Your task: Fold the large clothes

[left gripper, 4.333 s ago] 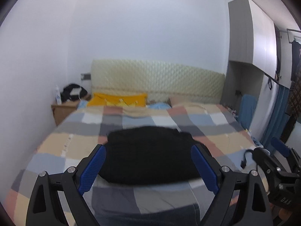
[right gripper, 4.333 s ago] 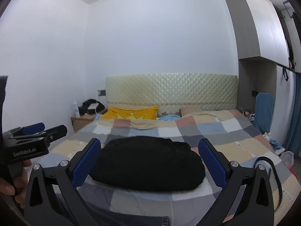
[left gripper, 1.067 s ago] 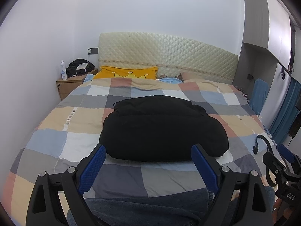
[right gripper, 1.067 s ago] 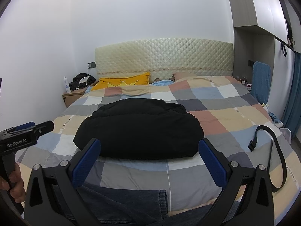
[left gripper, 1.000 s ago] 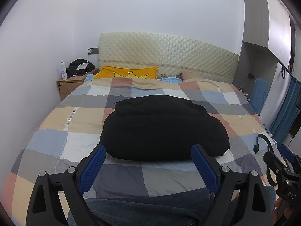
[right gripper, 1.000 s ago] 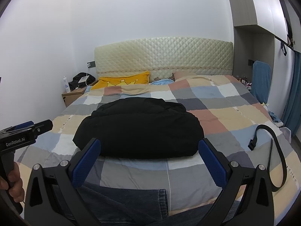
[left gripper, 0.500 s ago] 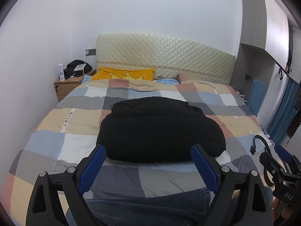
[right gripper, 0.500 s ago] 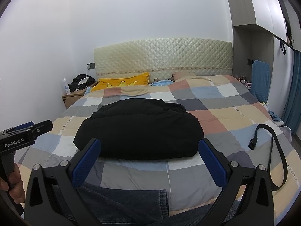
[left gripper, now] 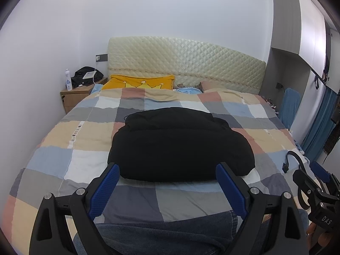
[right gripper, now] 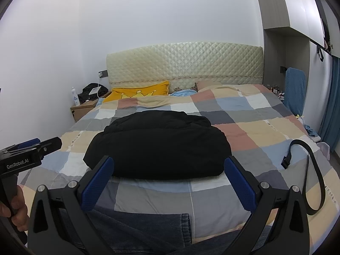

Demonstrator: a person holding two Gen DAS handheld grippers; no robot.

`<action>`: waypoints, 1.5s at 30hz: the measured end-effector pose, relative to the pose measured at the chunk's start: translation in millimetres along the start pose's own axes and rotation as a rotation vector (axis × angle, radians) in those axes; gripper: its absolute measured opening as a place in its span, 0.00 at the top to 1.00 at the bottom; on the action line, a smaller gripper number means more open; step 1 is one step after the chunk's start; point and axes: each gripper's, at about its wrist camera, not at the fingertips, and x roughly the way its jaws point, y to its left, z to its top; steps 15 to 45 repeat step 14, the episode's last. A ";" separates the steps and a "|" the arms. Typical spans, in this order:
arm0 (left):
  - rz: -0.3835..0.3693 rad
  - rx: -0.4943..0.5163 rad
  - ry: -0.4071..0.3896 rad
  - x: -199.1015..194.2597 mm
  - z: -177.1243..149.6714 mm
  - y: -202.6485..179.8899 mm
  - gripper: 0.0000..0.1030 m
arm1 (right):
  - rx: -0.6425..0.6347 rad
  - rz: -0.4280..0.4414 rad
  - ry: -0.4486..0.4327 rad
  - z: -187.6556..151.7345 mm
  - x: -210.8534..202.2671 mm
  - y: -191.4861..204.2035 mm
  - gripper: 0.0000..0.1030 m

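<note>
A bulky black garment [left gripper: 180, 144] [right gripper: 157, 146] lies folded into a thick bundle in the middle of the checked quilt [left gripper: 70, 163] [right gripper: 250, 131] on the bed. Blue denim jeans [left gripper: 170, 231] [right gripper: 144, 229] lie at the near edge of the bed, under both grippers. My left gripper [left gripper: 167, 182] hangs open above the jeans, short of the black bundle, with nothing between its blue pads. My right gripper [right gripper: 170, 182] is open and empty in the same way. Each gripper shows at the edge of the other's view: the right gripper [left gripper: 314, 184], and the left gripper [right gripper: 31, 150] with a hand [right gripper: 14, 212] on its handle.
A black belt [right gripper: 316, 170] [left gripper: 294, 157] curls on the quilt at the right edge. A yellow pillow [left gripper: 138, 82] and a quilted headboard [left gripper: 187, 63] are at the far end. A wooden nightstand [left gripper: 74, 97] stands far left, a wardrobe [left gripper: 297, 31] on the right.
Since the oldest frames both views have tipped down, so the jeans at the near edge have come into sight. Over the last second nothing has visibly moved.
</note>
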 end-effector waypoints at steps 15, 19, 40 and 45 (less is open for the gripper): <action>-0.003 0.005 0.002 1.3 -0.8 -1.4 0.10 | 0.002 -0.002 0.006 -0.7 -0.3 2.5 0.00; -0.003 0.005 0.002 1.3 -0.8 -1.4 0.10 | 0.002 -0.002 0.006 -0.7 -0.3 2.5 0.00; -0.003 0.005 0.002 1.3 -0.8 -1.4 0.10 | 0.002 -0.002 0.006 -0.7 -0.3 2.5 0.00; -0.003 0.005 0.002 1.3 -0.8 -1.4 0.10 | 0.002 -0.002 0.006 -0.7 -0.3 2.5 0.00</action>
